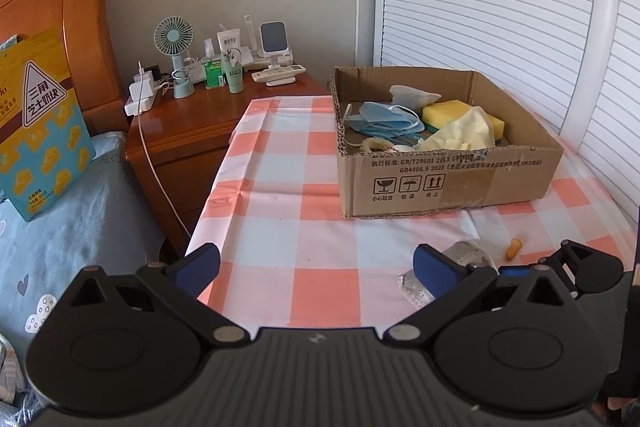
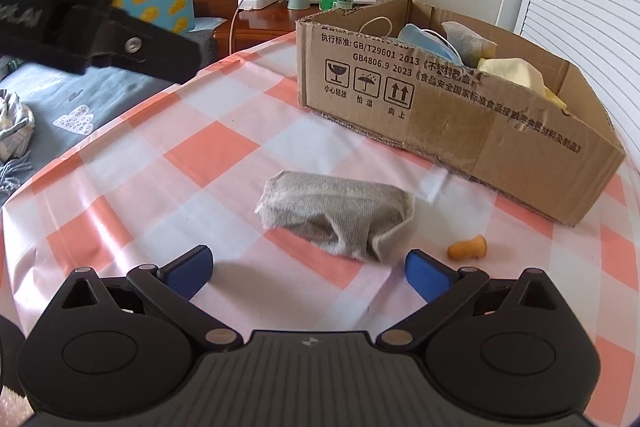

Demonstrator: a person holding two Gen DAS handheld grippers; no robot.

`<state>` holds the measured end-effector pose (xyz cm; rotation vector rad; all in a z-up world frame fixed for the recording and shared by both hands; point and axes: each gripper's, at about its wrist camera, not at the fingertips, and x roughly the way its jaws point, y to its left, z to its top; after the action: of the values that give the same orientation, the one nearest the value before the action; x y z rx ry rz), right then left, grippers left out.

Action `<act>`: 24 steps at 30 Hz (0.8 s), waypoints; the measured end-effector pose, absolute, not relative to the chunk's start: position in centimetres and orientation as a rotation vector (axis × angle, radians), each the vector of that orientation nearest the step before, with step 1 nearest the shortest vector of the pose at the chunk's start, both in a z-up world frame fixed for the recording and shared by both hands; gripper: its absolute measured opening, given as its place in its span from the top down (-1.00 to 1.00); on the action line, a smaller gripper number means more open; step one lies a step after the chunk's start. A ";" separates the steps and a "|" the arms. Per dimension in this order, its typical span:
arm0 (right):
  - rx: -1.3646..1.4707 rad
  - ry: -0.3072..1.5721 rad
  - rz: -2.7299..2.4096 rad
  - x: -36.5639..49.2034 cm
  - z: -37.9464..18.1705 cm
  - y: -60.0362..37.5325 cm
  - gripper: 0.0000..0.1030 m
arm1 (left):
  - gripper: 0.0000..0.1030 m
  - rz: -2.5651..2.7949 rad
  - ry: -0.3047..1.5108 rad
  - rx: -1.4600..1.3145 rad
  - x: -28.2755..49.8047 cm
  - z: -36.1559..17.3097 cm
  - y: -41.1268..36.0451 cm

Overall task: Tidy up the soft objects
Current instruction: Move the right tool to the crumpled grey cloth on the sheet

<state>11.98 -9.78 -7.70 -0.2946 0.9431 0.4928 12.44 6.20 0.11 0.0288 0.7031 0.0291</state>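
Both tongs, left [image 1: 316,267] and right [image 2: 308,269], hover spread wide and empty over the checked desk [image 1: 280,163]; open cloth lies left of the cardboard box [image 2: 460,115], which sits near the far edge; one grey folded cloth [image 2: 336,215] rests just ahead of the right tongs, one orange earplug [image 2: 468,247] beside it; the box holds blue face masks [image 1: 384,119], one yellow sponge [image 1: 448,113] and one pale cloth [image 1: 468,133]; its side reads "GB4806.9 2023".
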 end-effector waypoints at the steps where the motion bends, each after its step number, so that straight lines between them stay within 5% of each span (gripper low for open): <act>1: -0.295 0.944 0.490 12.4 -7.8 -9.6 -1.00 | -0.99 0.033 0.703 0.025 12.5 0.1 6.4; 14: -0.295 0.937 0.458 14.7 -8.1 -8.6 -0.98 | -0.99 0.053 0.708 0.002 12.4 0.0 7.5; 24: -0.297 0.915 0.455 13.7 -7.4 -8.6 -0.43 | -0.99 0.058 0.722 -0.007 12.5 -0.5 7.7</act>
<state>13.73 -8.59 -7.36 -0.2969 0.9154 0.4553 12.53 7.65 -0.45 -0.0065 0.7222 0.0583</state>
